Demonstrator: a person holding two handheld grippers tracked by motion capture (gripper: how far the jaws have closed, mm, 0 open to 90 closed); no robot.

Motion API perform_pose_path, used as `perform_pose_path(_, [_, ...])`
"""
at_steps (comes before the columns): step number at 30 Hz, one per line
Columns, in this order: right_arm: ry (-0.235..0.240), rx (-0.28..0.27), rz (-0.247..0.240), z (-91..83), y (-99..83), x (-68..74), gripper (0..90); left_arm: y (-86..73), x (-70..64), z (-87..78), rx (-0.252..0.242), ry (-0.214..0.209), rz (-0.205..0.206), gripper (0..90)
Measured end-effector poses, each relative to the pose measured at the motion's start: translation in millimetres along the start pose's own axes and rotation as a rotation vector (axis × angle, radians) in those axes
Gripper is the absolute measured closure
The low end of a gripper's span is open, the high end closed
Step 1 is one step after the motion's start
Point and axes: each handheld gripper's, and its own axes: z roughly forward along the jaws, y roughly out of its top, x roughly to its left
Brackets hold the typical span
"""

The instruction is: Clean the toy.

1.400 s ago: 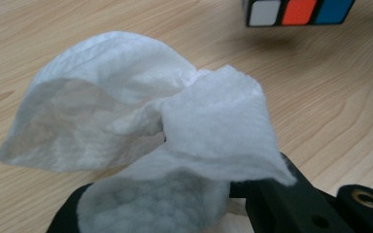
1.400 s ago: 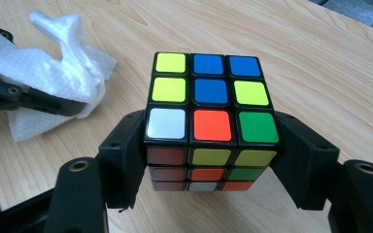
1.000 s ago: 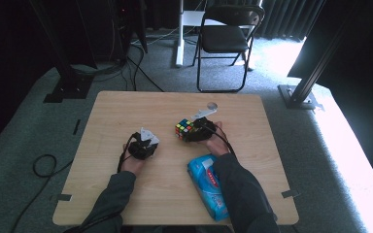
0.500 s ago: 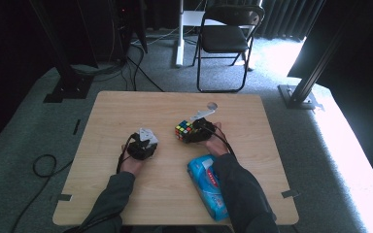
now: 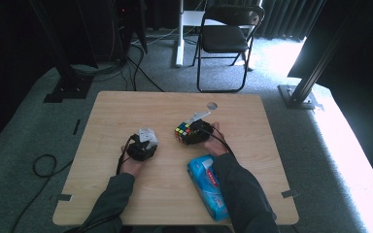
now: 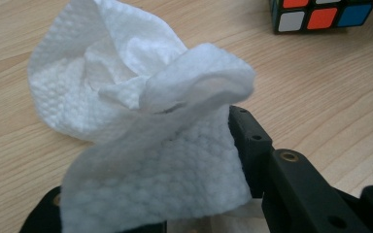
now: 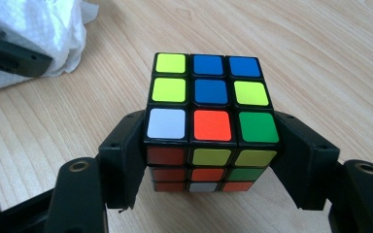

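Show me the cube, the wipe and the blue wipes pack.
cube (image 7: 211, 99): right gripper view, middle of its top face.
wipe (image 6: 141, 121): left gripper view, its crumpled middle.
wipes pack (image 5: 205, 182): high view, its blue top.

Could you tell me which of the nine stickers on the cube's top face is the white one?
On the Rubik's cube, it is the corner sticker nearest the right gripper, beside the orange one; no other top sticker is white.

Dimpled white paper tissue (image 6: 145, 141), glossy plastic puzzle cube (image 7: 209, 121), matt pale wood table (image 5: 126, 107)
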Motion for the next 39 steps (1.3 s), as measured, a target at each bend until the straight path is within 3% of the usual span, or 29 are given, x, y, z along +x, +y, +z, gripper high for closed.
perform_pose_path(12, [0.005,0.003,-0.022,0.8,0.1,1.8,32.4,-0.3,2.7,-4.3,-0.015,-0.003,-0.041,57.1])
perform_pose_path(19, [0.016,-0.050,0.000,-4.0,-1.4,-1.1,24.1,-0.4,2.8,-7.9,-0.026,-0.012,-0.072,51.2])
perform_pose_path(31, [0.016,-0.095,-0.010,-9.7,-1.6,0.1,23.9,1.2,6.1,-26.2,-0.044,0.003,-0.097,30.1])
perform_pose_path(39, [0.022,-0.141,0.012,-15.1,-2.6,-2.2,24.3,-2.6,9.7,-43.0,-0.083,-0.018,-0.104,28.9])
